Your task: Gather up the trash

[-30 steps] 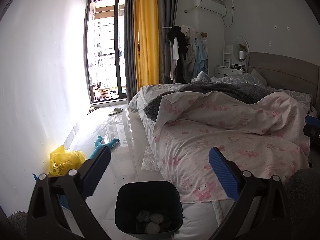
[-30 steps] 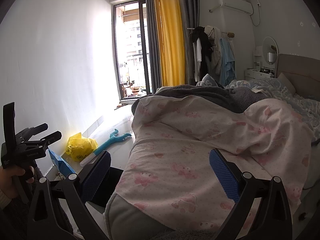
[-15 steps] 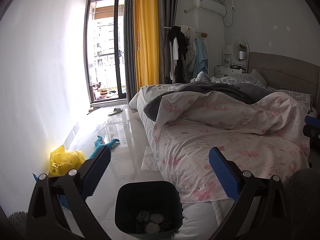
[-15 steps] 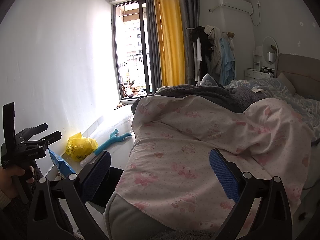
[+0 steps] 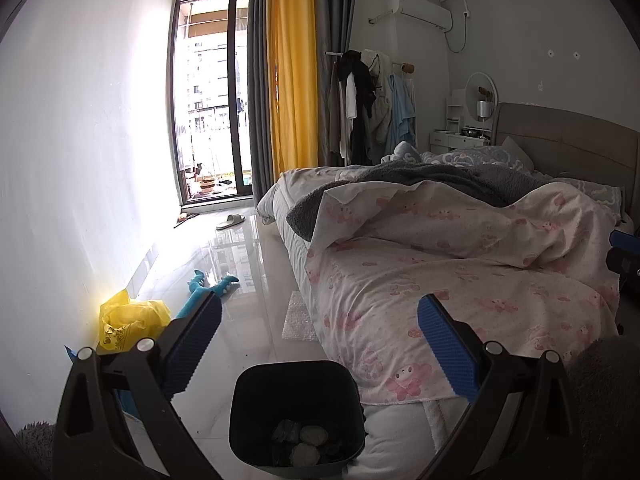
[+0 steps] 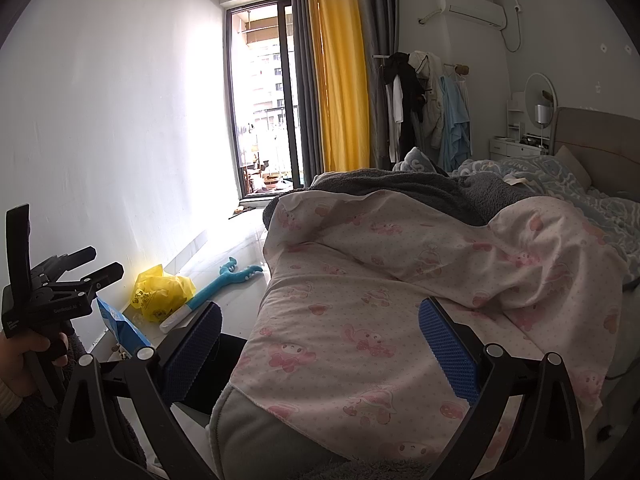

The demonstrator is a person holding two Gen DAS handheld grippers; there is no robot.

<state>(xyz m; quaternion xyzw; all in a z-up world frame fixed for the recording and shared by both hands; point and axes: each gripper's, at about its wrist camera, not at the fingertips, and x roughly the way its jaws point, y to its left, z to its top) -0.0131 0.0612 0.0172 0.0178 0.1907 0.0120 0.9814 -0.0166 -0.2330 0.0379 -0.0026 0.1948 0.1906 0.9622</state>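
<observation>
The left gripper (image 5: 318, 344) is held with fingers spread wide and empty above a dark plastic waste bin (image 5: 296, 412) containing crumpled trash (image 5: 308, 440), beside the bed (image 5: 460, 280). The right gripper (image 6: 320, 344), likewise spread wide and empty, is held over the pink-patterned quilt (image 6: 400, 300).

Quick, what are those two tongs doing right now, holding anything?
Left tongs: open, holding nothing, above the bin.
Right tongs: open, holding nothing, over the bed.

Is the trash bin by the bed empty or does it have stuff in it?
Not empty: the trash bin stands upright with a few crumpled pieces at its bottom.
</observation>
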